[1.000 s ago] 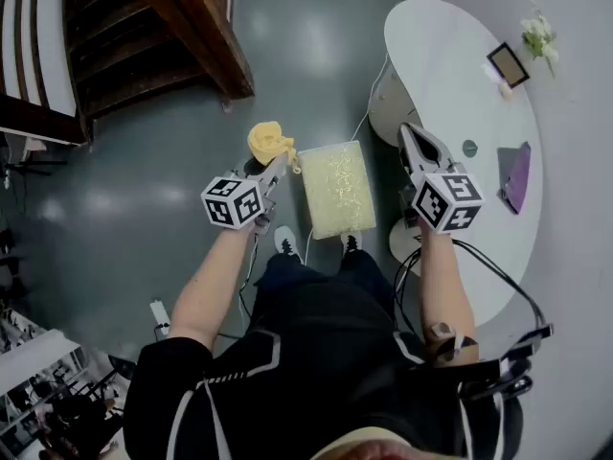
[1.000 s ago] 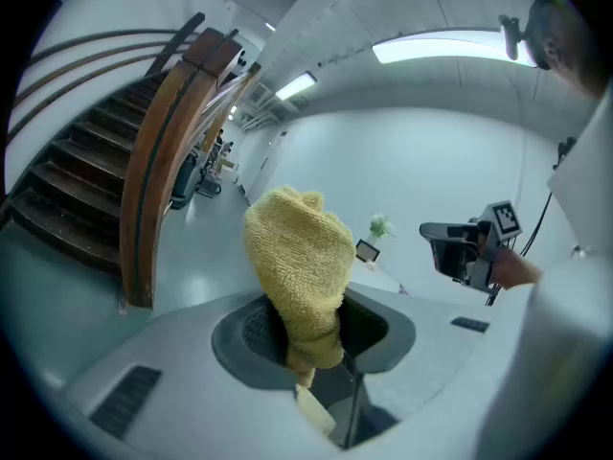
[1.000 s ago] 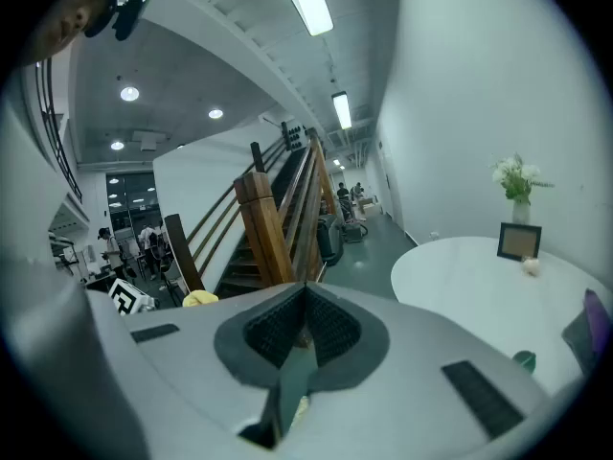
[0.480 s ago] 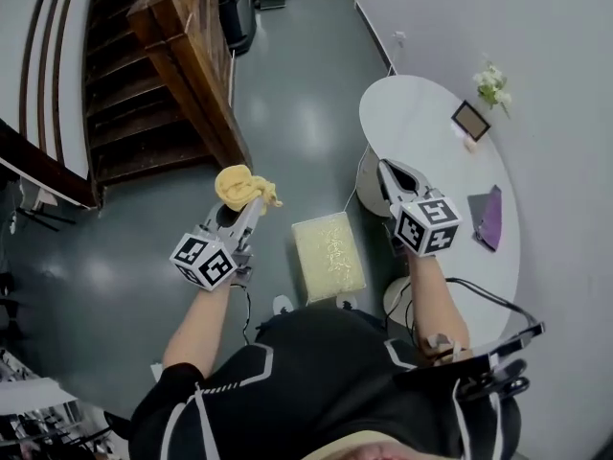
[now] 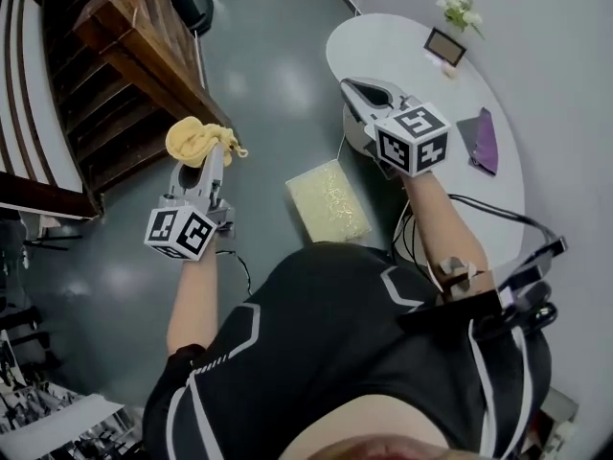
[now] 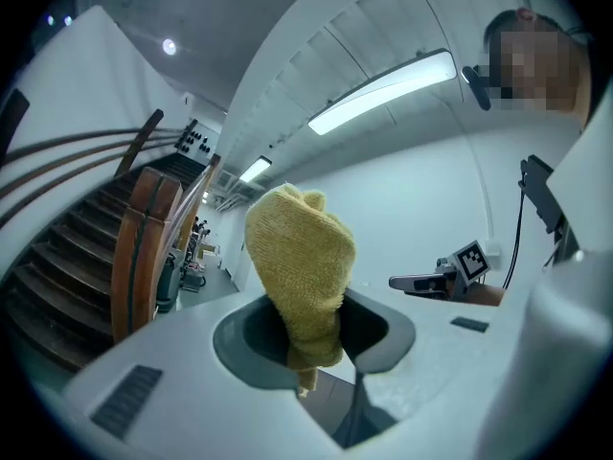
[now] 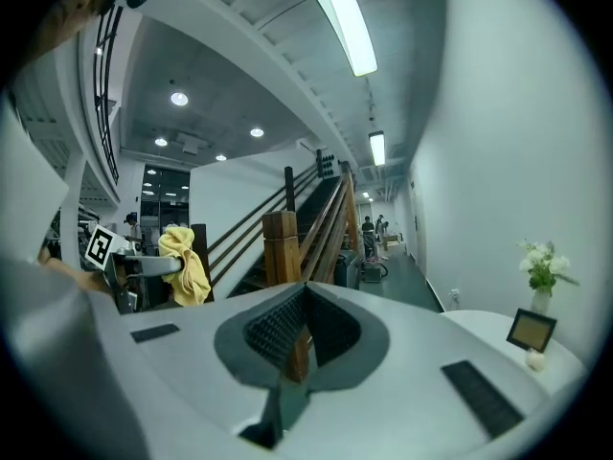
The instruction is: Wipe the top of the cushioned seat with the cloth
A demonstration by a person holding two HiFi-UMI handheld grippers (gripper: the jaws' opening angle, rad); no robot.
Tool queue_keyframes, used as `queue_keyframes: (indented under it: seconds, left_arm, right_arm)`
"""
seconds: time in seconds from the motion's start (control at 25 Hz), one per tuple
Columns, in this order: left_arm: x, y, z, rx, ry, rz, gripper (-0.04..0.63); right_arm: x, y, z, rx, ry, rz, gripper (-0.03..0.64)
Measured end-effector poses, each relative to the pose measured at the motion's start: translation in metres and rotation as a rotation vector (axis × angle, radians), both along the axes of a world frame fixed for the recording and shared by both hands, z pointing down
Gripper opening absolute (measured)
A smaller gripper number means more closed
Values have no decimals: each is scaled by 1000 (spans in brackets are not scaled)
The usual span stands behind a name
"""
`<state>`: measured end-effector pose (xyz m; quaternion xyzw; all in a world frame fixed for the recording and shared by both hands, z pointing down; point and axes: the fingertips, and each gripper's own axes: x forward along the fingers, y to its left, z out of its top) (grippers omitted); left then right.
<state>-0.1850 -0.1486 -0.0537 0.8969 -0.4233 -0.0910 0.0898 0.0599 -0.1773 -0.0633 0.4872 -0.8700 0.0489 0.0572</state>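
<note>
The left gripper (image 5: pixel 211 156) pinches the yellow cloth (image 5: pixel 196 142), bunched past its tips. The right gripper (image 5: pixel 359 91) is pressed together, empty. The cushioned seat (image 5: pixel 329 199) sits between them, seemingly well below both.

Glossy grey floor (image 5: pixel 259 75) that picks up soft reflections of the lights. There's a wooden staircase (image 5: pixel 124 56) with a chunky post on one side, plain white wall (image 5: pixel 565 84) on the other. A white oval counter (image 5: pixel 383 46) sits against that wall, with a little picture frame (image 5: pixel 446 46), some white flowers (image 5: pixel 458 8) and a purple thing (image 5: pixel 484 142) on it. Long strip lights (image 7: pixel 337 17) and round spotlights (image 7: pixel 175 98) overhead
</note>
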Motion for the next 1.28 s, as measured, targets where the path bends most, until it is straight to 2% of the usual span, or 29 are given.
queue_keyframes:
  seconds: [0.12, 0.24, 0.36, 0.56, 0.76, 0.92, 1.08, 1.28]
  left_arm:
    - [6, -2, -5, 24, -50, -35, 101]
    - [-3, -6, -6, 34, -110, -131, 101]
    - [-9, -8, -4, 19, -119, -185, 101]
    - [-13, -12, -3, -12, -70, -192, 101]
    - [-20, -9, -6, -9, -12, -178, 101]
    - [-19, -10, -4, 2, -32, -176, 101]
    - [-17, -13, -5, -8, -21, -183, 100]
    - [-13, -11, -4, 17, -97, -197, 101]
  right_arm:
    - [6, -1, -7, 2, 1, 11, 6]
    - [8, -2, -13, 25, 4, 32, 6]
    - [9, -1, -10, 19, 19, 36, 5]
    - [5, -1, -5, 4, 34, 26, 5]
    - [2, -4, -5, 11, 48, 17, 6]
    - [2, -6, -3, 12, 49, 14, 5]
    - [4, -10, 2, -3, 51, 18, 5]
    - [9, -11, 7, -15, 44, 38, 5]
